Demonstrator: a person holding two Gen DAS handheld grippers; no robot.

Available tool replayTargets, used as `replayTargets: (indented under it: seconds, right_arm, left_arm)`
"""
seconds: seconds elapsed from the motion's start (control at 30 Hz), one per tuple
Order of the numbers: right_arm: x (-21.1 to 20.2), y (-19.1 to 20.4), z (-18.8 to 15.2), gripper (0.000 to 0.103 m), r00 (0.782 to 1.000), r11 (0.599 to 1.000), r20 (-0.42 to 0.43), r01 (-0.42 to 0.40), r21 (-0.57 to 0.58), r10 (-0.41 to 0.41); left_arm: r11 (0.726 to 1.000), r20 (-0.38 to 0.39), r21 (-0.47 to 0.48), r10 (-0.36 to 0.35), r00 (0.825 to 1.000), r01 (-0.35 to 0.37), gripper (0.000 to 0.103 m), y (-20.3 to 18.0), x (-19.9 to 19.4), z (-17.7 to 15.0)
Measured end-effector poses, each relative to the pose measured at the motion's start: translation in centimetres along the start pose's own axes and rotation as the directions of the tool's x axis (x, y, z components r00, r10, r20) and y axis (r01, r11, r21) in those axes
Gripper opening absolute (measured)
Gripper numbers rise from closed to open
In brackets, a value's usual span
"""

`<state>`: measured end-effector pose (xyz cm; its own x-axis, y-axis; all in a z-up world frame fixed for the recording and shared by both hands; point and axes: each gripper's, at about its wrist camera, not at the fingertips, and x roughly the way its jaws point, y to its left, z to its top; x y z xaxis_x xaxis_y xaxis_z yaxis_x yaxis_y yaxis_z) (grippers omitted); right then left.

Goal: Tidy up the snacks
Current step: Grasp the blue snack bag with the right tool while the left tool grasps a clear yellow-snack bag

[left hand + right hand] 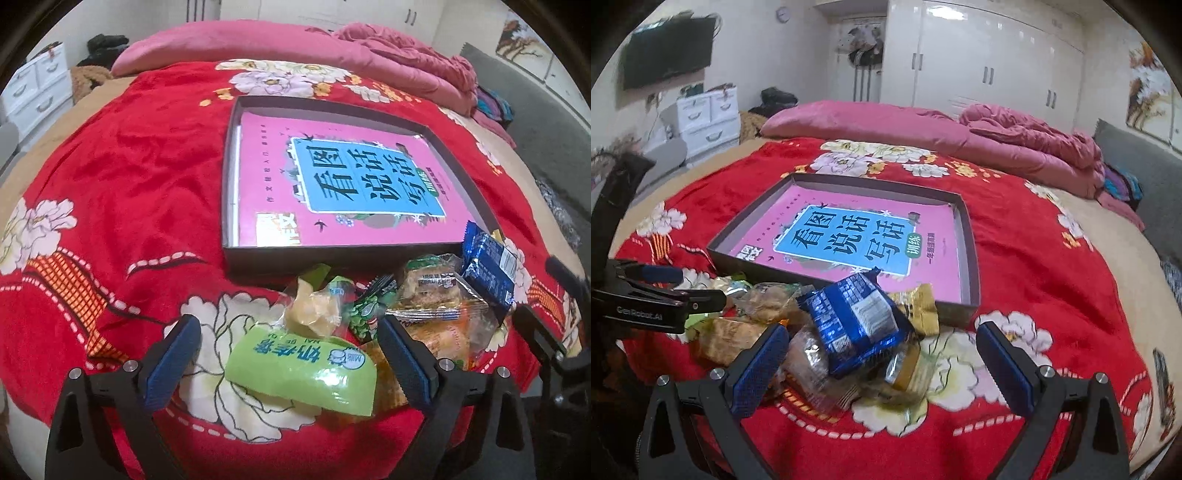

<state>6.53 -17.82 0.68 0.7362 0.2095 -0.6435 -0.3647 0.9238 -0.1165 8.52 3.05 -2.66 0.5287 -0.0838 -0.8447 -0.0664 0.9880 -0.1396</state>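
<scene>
Big red floral blanket [110, 177] covers the bed, shallow dark box [236, 258] in the middle holding a pink book [266, 166]. Snack pile [849, 332] sits against the box's near edge. Left gripper [288, 354] spread wide around the green packet [303, 369], right gripper [882, 362] spread wide around the blue packet [853, 317], neither squeezing

one shallow box [236, 254], one pink book [273, 155], one blue packet [853, 321], one green packet [303, 373]
</scene>
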Motion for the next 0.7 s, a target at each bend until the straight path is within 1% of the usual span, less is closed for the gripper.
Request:
replayTargets:
  seconds: [0.1,0.17,0.23,0.3,0.37,0.43,0.5,0.6,0.63,0.67,0.7]
  right_arm:
    - [0.7,0.6,0.3,0.102,1.0,0.998,-0.004,0.008,-0.059,-0.008]
    - [1.3,1.2,0.4,0.102,1.0,0.994,-0.012,0.02,-0.107,-0.022]
    - [1.7,1.6,0.5,0.102,0.999,0.991,-0.013,0.029,-0.133,-0.031]
    - [2.0,1.7,0.6,0.102,0.999,0.988,-0.013,0.043,-0.149,-0.045]
    - [2.5,1.7,0.6,0.101,0.999,0.987,-0.022,0.038,-0.156,-0.042]
    - [2.9,1.7,0.7,0.093,0.998,0.986,-0.033,0.041,-0.163,-0.047]
    - [3.4,1.6,0.8,0.088,0.998,0.986,-0.044,0.029,-0.167,-0.036]
    - [3.8,1.6,1.0,0.074,0.998,0.986,-0.055,0.0,-0.168,-0.009]
    - [4.0,1.7,1.0,0.07,0.998,0.985,-0.057,-0.007,-0.174,-0.003]
    - [4.2,1.9,1.0,0.068,0.998,0.983,-0.063,-0.017,-0.18,0.005]
    - [4.4,2.0,1.0,0.063,0.997,0.983,-0.071,-0.027,-0.182,0.014]
  left_arm:
    - [1.0,-0.005,0.017,-0.004,1.0,0.004,0.091,-0.3,0.3,0.2]
    - [1.0,-0.013,0.028,-0.006,1.0,0.006,0.085,-0.4,0.6,0.4]
    - [0.999,-0.03,0.04,0.003,1.0,-0.002,0.076,-0.5,1.1,0.5]
    - [0.999,-0.038,0.039,-0.002,0.999,0.004,0.075,-0.5,1.4,0.6]
    - [0.999,-0.04,0.039,-0.012,0.999,0.013,0.074,-0.6,1.5,0.7]
    - [0.999,-0.038,0.043,-0.021,0.999,0.023,0.069,-0.7,1.6,0.8]
    - [0.998,-0.038,0.044,-0.034,0.999,0.035,0.066,-0.8,1.7,1.0]
    - [0.998,-0.035,0.049,-0.033,0.999,0.035,0.065,-1.0,1.9,1.2]
    - [0.998,-0.032,0.051,-0.033,0.999,0.035,0.064,-1.1,2.0,1.3]
    - [0.998,-0.029,0.052,-0.035,0.999,0.036,0.064,-1.2,2.0,1.3]
    - [0.998,-0.03,0.052,-0.037,0.999,0.038,0.062,-1.2,2.1,1.4]
